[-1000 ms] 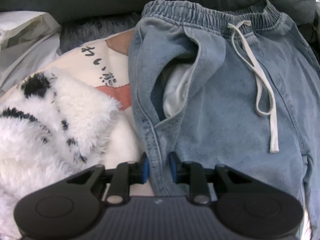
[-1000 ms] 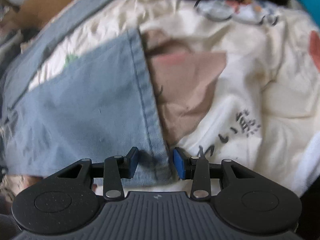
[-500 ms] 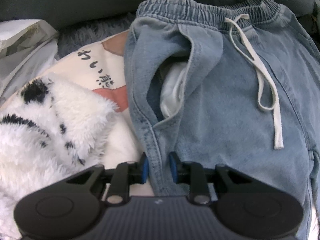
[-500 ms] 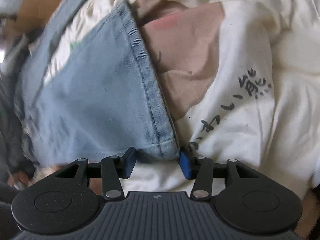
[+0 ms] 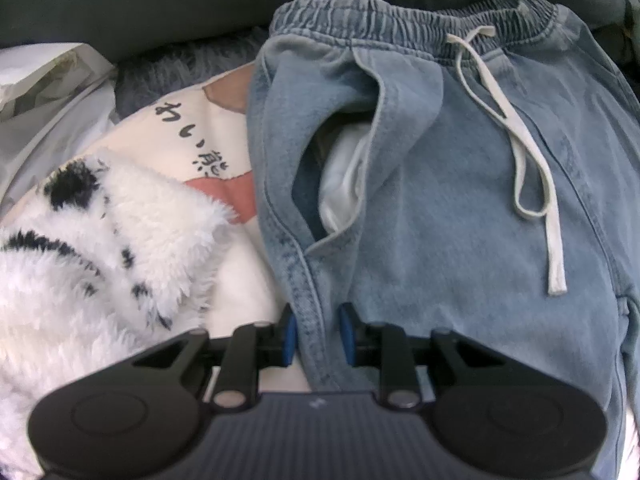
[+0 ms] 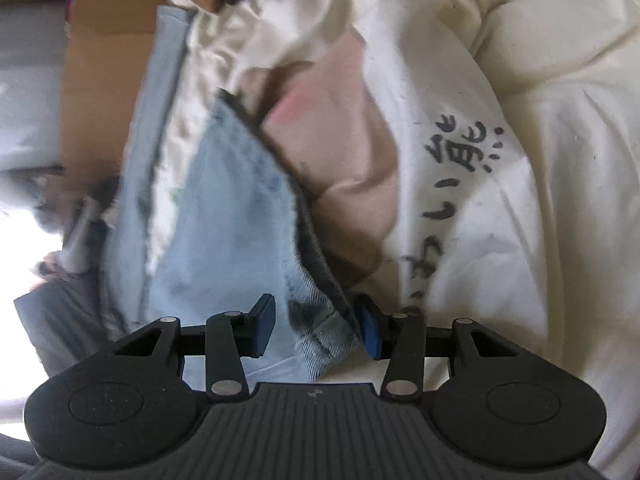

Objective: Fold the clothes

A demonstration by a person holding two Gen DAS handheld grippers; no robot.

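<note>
**Both grippers on denim trousers**

Light-blue denim drawstring trousers [image 5: 460, 208] lie on a cream printed quilt [image 5: 200, 144], beside a white fluffy black-spotted fabric [image 5: 100, 248]. Left gripper [image 5: 316, 334] is clamped on the side seam. Right gripper [image 6: 316, 330] jaws stand apart around the hem corner.

Jeans [image 5: 440, 216]: washed light-blue denim, matt, with stitched seams and a gathered waistband.
Drawstring [image 5: 528, 160]: flat white woven cord.
Fleece [image 5: 92, 264]: shaggy white pile, black-flecked.
Cover [image 6: 500, 208]: cream cloth, matt, creased, printed with dark characters.
Left gripper [image 5: 316, 334]: matt black plastic, blue pads, metal pins.
Box [image 6: 104, 88]: plain brown cardboard.
</note>
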